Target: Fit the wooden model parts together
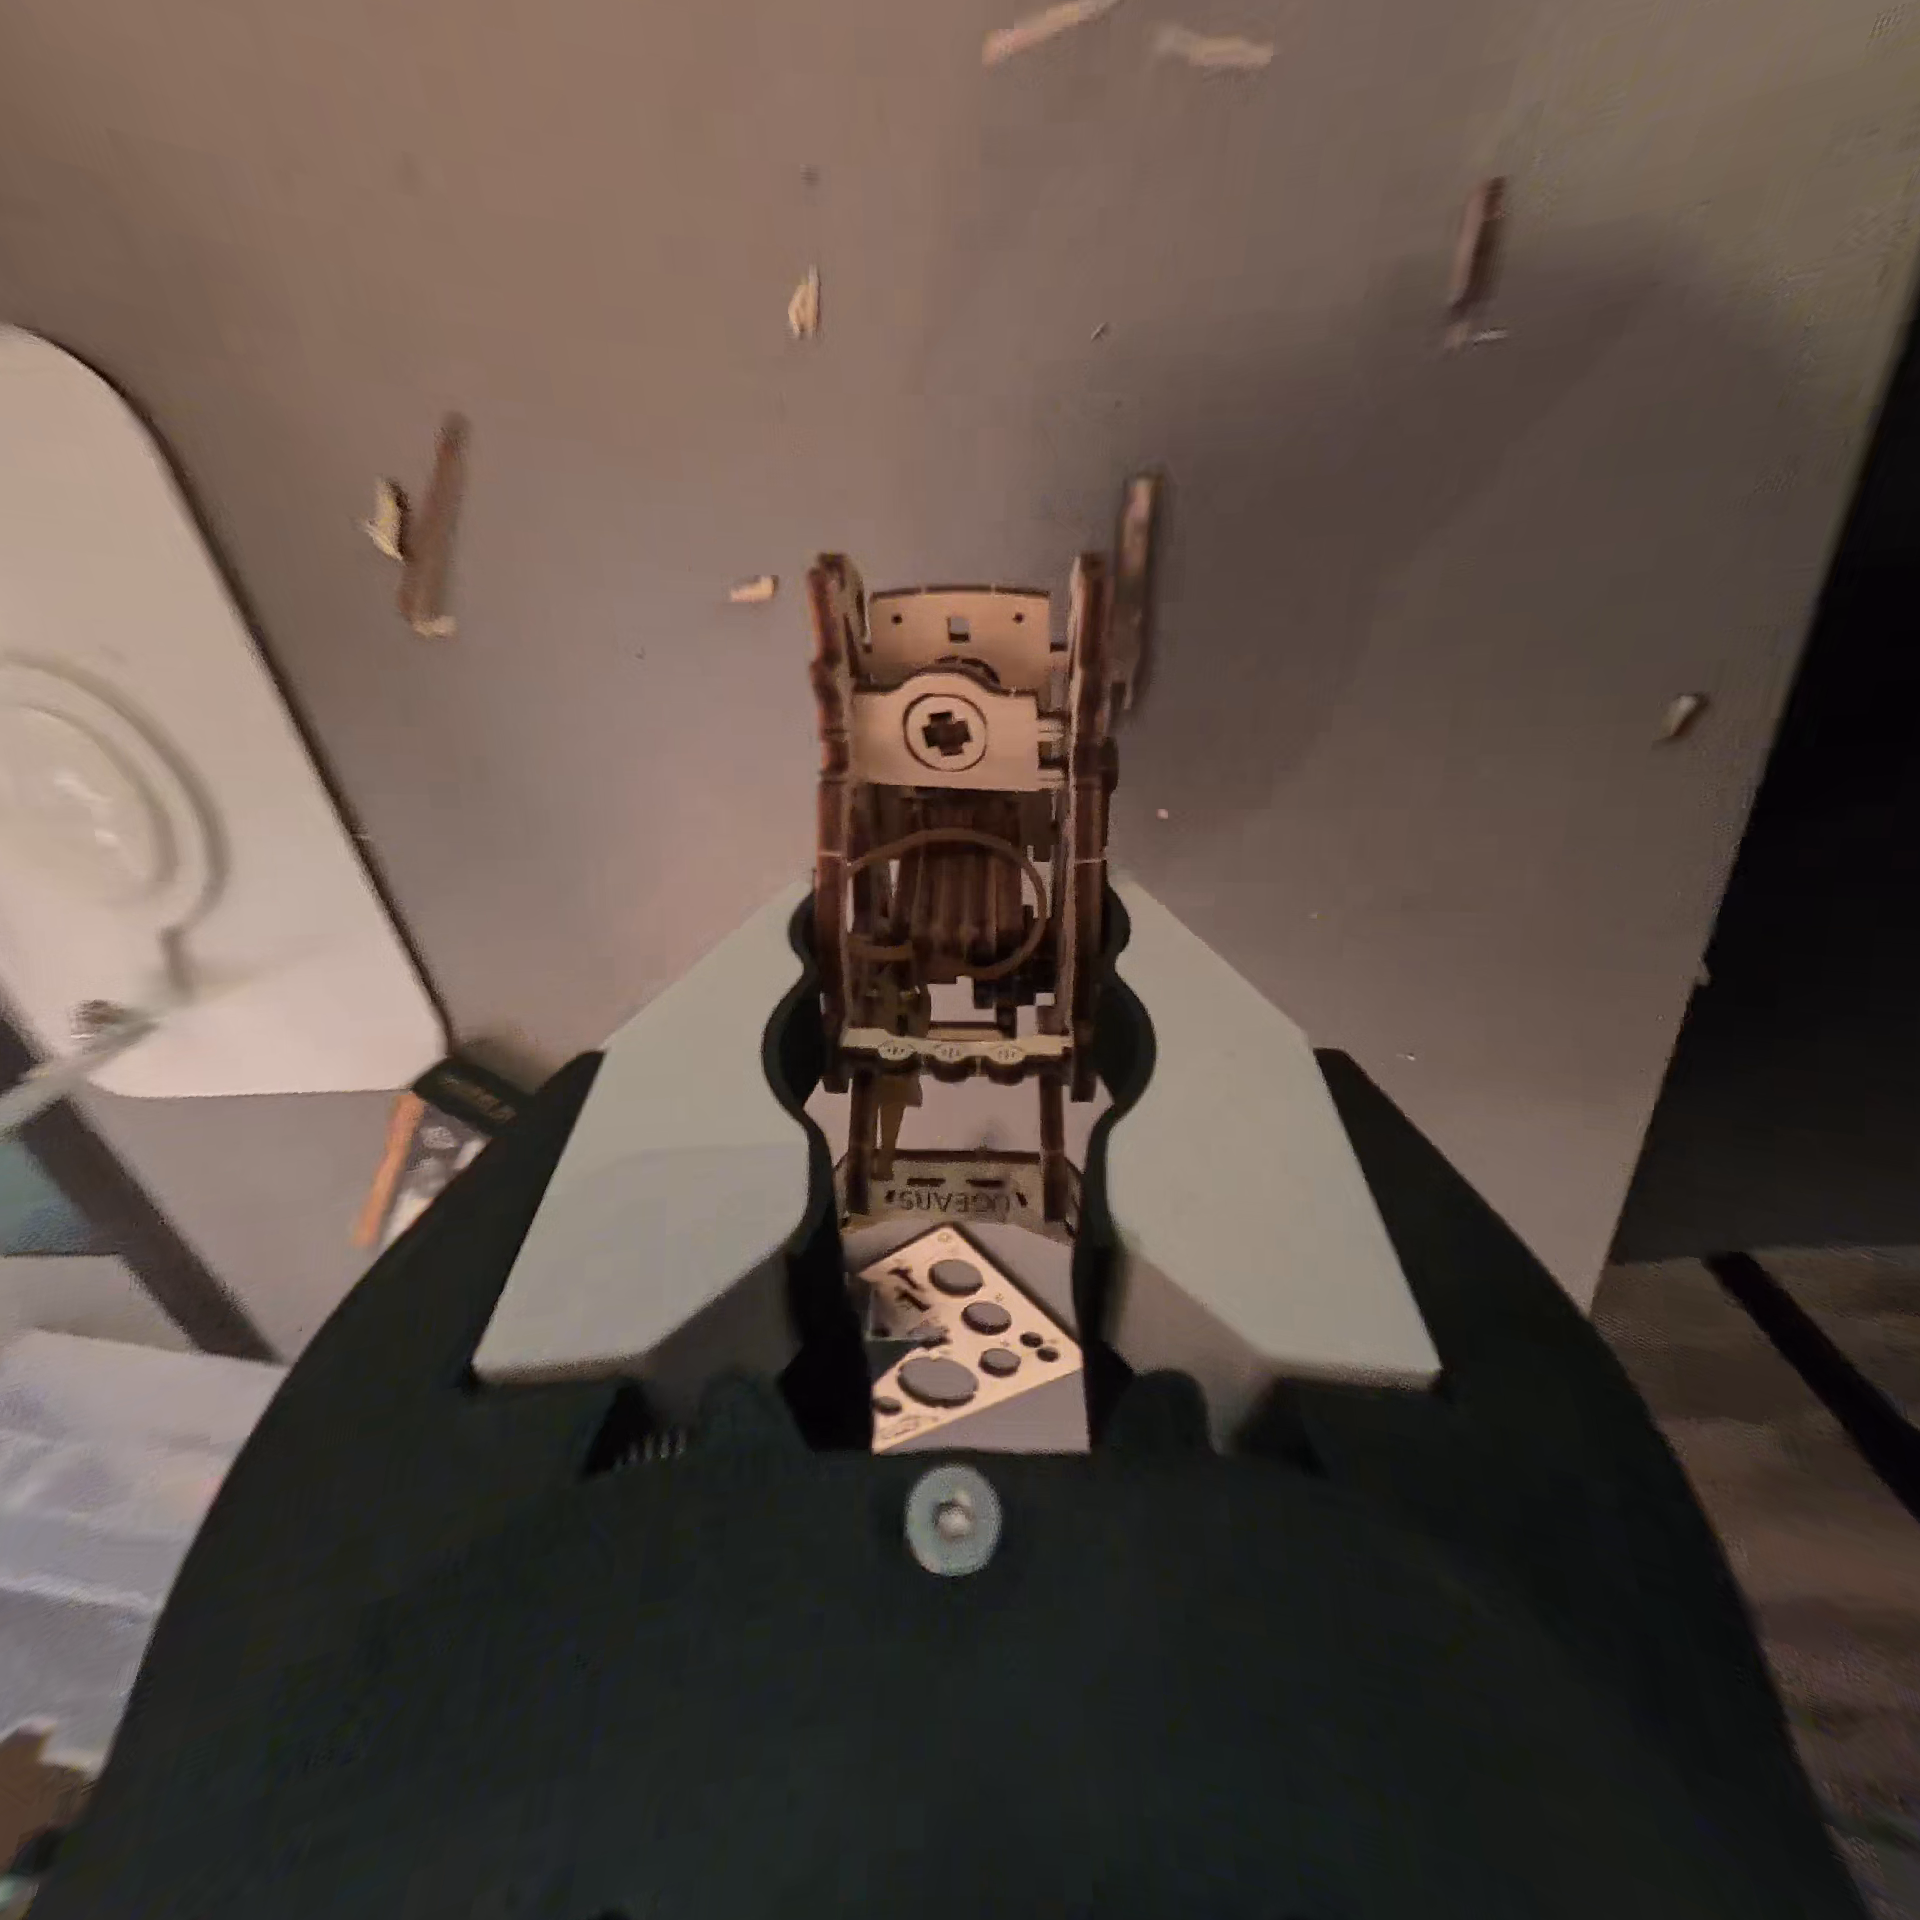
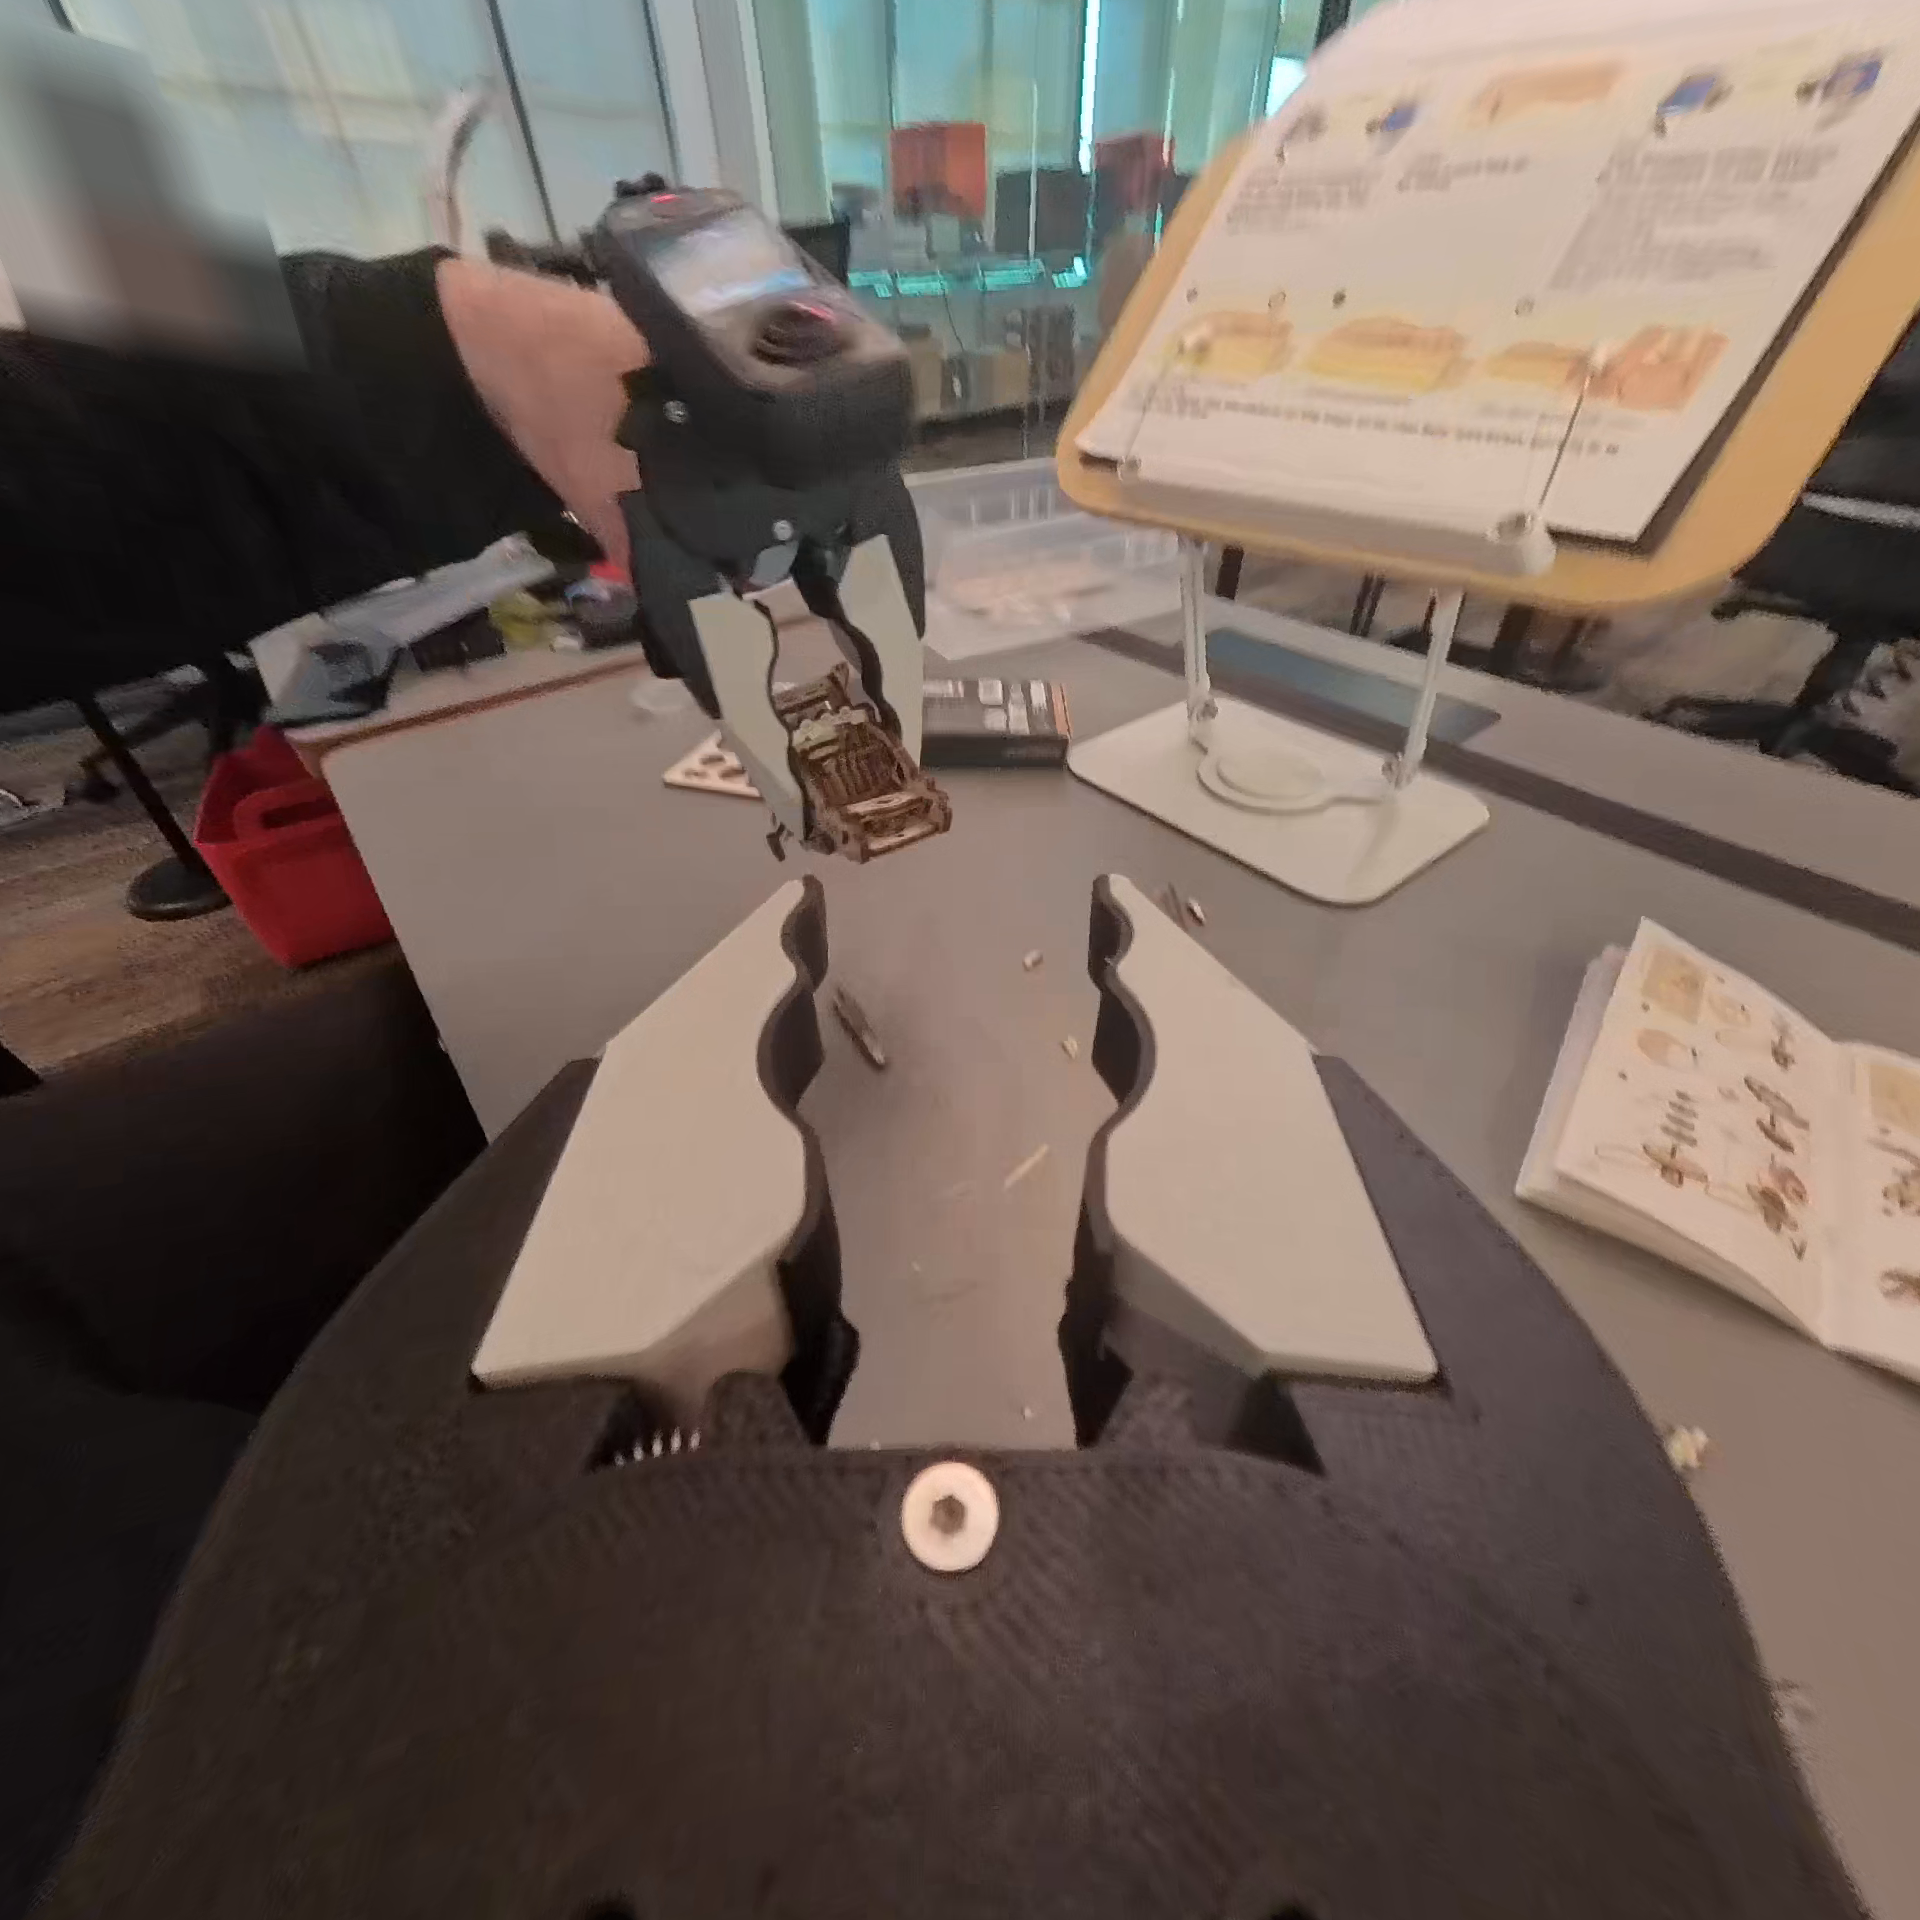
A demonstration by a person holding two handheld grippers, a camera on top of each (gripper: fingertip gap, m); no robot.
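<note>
Wooden model (image 1: pixel 951 831) clamped between left gripper (image 1: pixel 956 914) fingers, above grey table (image 1: pixel 1351 520)

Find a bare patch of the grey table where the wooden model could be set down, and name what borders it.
Freest: the table stretch between its left edge and the punched wooden sheet, under the left gripper holding the wooden model. Crowded: wood scraps between the right gripper's open fingers; the bookstand base and open booklet to the right.

- My left gripper's fingers (image 1: pixel 665 1143) hide the wooden model's (image 1: pixel 951 831) sides.
- The open booklet (image 2: pixel 1756 1153) runs off the right edge.
- The page on the stand (image 2: pixel 1507 239) is blurred.
</note>
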